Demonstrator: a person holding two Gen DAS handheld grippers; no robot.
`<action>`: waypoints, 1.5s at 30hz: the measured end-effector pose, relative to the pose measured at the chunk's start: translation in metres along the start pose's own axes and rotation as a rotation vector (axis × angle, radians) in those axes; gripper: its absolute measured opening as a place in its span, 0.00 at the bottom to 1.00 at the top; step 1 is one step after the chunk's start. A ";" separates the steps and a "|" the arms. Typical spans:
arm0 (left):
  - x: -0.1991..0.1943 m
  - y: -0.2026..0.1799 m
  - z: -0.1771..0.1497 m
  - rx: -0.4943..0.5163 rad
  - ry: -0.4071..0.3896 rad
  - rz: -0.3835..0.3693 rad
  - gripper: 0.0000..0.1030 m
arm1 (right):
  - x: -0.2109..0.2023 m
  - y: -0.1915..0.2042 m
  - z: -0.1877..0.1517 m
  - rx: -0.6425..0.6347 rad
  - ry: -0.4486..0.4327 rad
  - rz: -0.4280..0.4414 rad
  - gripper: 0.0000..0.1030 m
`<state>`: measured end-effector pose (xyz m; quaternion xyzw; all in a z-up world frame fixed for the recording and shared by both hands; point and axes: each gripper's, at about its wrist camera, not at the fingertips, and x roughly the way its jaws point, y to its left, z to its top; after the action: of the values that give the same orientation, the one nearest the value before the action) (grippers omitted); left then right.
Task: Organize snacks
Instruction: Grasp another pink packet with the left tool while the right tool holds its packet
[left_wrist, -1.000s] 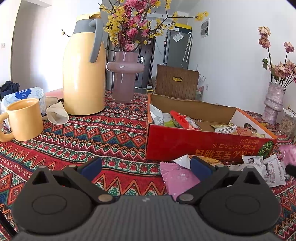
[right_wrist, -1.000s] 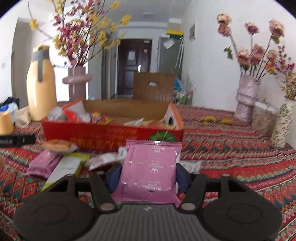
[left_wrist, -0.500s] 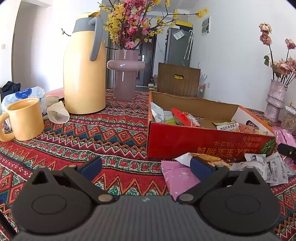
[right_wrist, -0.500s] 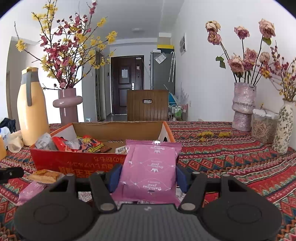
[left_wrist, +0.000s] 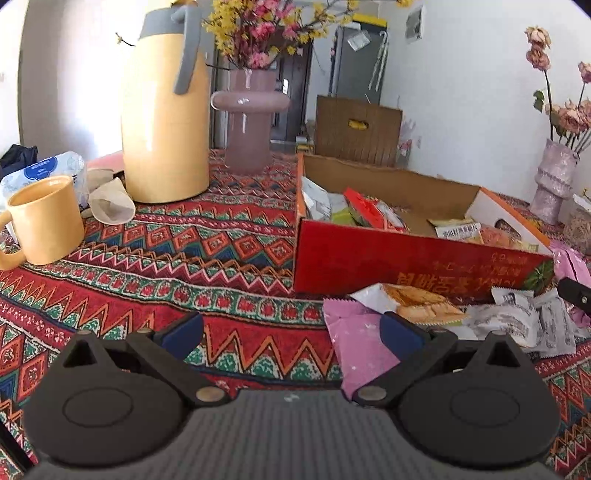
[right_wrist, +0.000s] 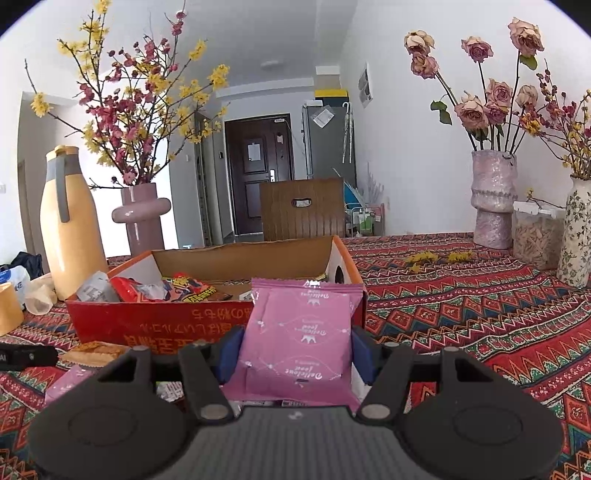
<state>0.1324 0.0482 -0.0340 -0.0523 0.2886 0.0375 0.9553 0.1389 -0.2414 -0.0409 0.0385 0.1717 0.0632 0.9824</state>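
Overhead nothing; patterned tablecloth (left_wrist: 221, 266) (red zigzags); right gripper (right_wrist: 295, 350) pinches pink packet (right_wrist: 299, 332); left gripper (left_wrist: 291, 328) gapes.

Left wrist view: low over the table (left_wrist: 177, 258), looking forward and slightly down past its own hand-held gripper (left_wrist: 291, 332); red box (left_wrist: 406, 258) right of centre, close. Right wrist view: nearer level, facing the same red box (right_wrist: 166, 321) at lower left. Both share the box, yellow jug (left_wrist: 162, 110) and pink vase (right_wrist: 142, 218).
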 end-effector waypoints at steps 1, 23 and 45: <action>0.000 -0.002 0.001 0.010 0.011 0.003 1.00 | 0.000 0.000 0.000 0.000 -0.002 0.000 0.59; 0.039 -0.055 0.011 0.073 0.213 0.044 0.99 | -0.007 -0.003 -0.002 0.024 -0.034 0.023 0.59; 0.029 -0.052 -0.001 0.096 0.168 0.018 0.61 | -0.008 -0.004 -0.002 0.029 -0.039 0.035 0.59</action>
<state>0.1611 -0.0023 -0.0471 -0.0066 0.3695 0.0275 0.9288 0.1308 -0.2467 -0.0404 0.0568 0.1528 0.0771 0.9836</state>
